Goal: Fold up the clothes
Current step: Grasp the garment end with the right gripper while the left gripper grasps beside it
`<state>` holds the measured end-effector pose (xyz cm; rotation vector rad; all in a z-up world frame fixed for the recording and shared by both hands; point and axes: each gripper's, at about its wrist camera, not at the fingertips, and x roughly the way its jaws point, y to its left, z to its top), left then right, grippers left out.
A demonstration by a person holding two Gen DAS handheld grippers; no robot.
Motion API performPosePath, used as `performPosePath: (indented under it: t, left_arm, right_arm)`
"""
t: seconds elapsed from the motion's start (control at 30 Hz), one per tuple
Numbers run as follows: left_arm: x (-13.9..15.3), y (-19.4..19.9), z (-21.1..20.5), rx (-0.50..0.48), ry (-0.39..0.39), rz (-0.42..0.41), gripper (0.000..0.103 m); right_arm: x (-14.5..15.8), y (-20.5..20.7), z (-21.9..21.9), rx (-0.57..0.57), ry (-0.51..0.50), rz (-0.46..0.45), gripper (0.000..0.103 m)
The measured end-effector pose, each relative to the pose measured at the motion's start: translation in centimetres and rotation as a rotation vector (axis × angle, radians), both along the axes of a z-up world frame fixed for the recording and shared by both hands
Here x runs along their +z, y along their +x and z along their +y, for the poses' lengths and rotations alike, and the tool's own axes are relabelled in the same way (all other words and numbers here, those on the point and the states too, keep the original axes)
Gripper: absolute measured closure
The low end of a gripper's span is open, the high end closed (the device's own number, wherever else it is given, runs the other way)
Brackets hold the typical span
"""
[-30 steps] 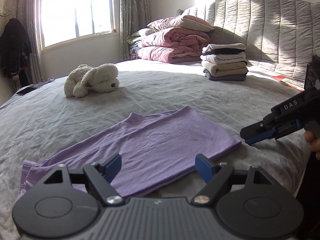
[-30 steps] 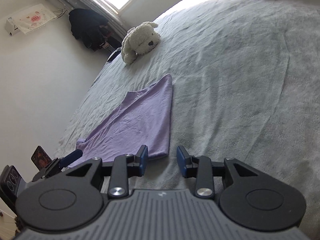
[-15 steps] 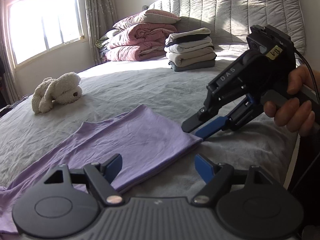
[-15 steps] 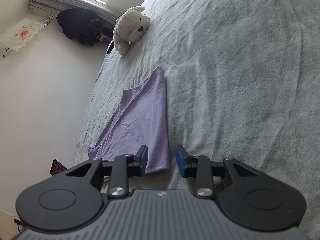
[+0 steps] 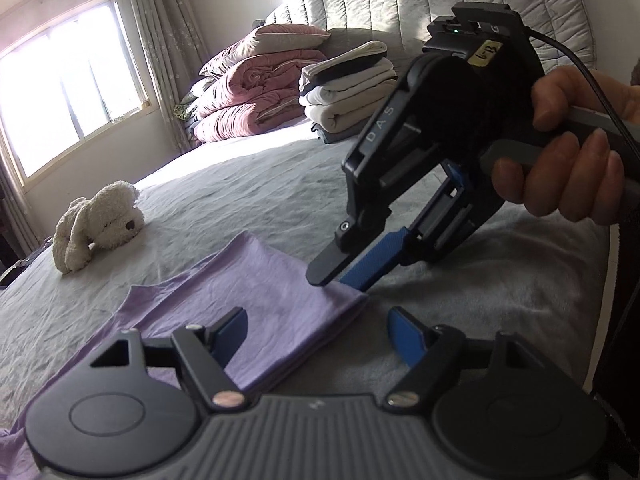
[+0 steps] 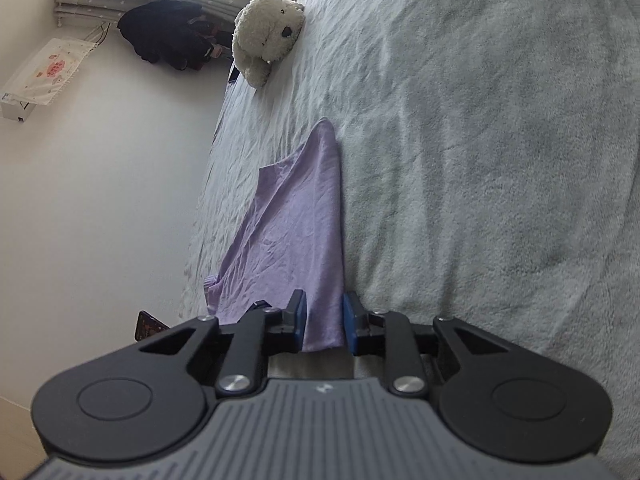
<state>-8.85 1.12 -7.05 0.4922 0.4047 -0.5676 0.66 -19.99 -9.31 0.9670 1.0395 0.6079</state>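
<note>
step: grabbing shirt corner | shirt [image 5: 256,300] flat on bed [image 5: 240,192], near side of plush dog [image 5: 96,224] | right gripper [image 6: 324,320] fingers straddling corner, not yet pinching | left gripper [image 5: 316,336] fingers spread, hovering over edge | next: pinch corner, lift clear

Your right hand [image 5: 572,152] grips the handle of the right gripper [image 5: 340,276], tilted down with fingertips nearly closed, while your left gripper [image 5: 316,336] gapes wide.
</note>
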Motion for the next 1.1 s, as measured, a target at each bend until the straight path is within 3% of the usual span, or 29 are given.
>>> performPosePath:
  t: [0.13, 0.23, 0.4, 0.67, 0.7, 0.77, 0.8, 1.1]
  left_arm:
    - [0.1, 0.0, -0.8, 0.009, 0.031, -0.024, 0.031]
    - [0.1, 0.3, -1.2, 0.021, 0.050, -0.020, 0.036]
    - [0.1, 0.6, -1.4, 0.027, 0.049, -0.004, 0.036]
    - [0.0, 0.9, -1.3, 0.025, 0.036, 0.009, 0.036]
    - [0.0, 0.8, -1.4, 0.024, 0.040, 0.006, 0.036]
    - [0.0, 0.6, -1.5, 0.021, 0.048, -0.007, 0.036]
    - [0.0, 0.5, -1.6, 0.020, 0.057, -0.018, 0.037]
    - [0.1, -0.1, -2.6, 0.070, 0.182, -0.108, 0.069]
  right_arm:
    - [0.5, 0.4, -0.5, 0.006, 0.049, 0.014, 0.087]
    - [0.7, 0.5, -0.3, 0.028, 0.030, 0.024, 0.087]
    - [1.0, 0.2, -0.4, 0.051, -0.041, 0.046, 0.083]
    - [1.1, -0.1, 0.1, 0.121, -0.049, 0.050, 0.076]
    - [1.1, 0.1, 0.5, 0.127, -0.051, 0.050, 0.077]
    - [0.9, 0.8, 1.2, 0.128, -0.043, 0.056, 0.091]
    - [0.9, 0.7, 1.0, 0.124, -0.019, 0.060, 0.092]
    - [2.5, 1.2, 0.5, 0.122, 0.060, 0.025, 0.093]
